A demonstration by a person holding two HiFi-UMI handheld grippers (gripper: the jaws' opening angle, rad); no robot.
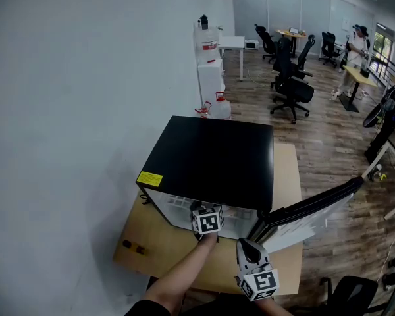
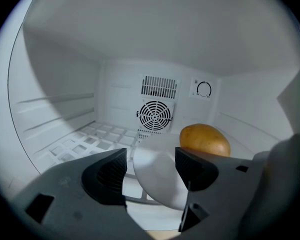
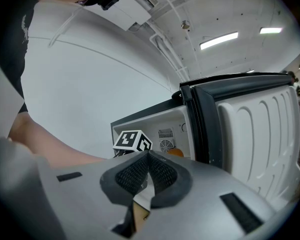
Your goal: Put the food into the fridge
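The black mini fridge (image 1: 210, 157) stands on a wooden table with its door (image 1: 309, 212) swung open to the right. Inside, a brown potato-like food (image 2: 205, 140) rests on a white plate (image 2: 155, 186) that lies on the white grid shelf (image 2: 85, 144). My left gripper (image 2: 150, 166) reaches into the fridge mouth, open, its fingers on either side of the plate's near rim and not pressing it. My right gripper (image 3: 149, 156) is shut on nothing, held back in front of the open door; from there the food (image 3: 176, 153) shows as an orange spot.
The wooden table (image 1: 164, 249) sticks out in front of the fridge. A grey wall runs along the left. Behind the fridge are a water jug (image 1: 218, 107), a white cabinet (image 1: 209, 71), office chairs (image 1: 291, 84) and a person (image 1: 359, 45) far back.
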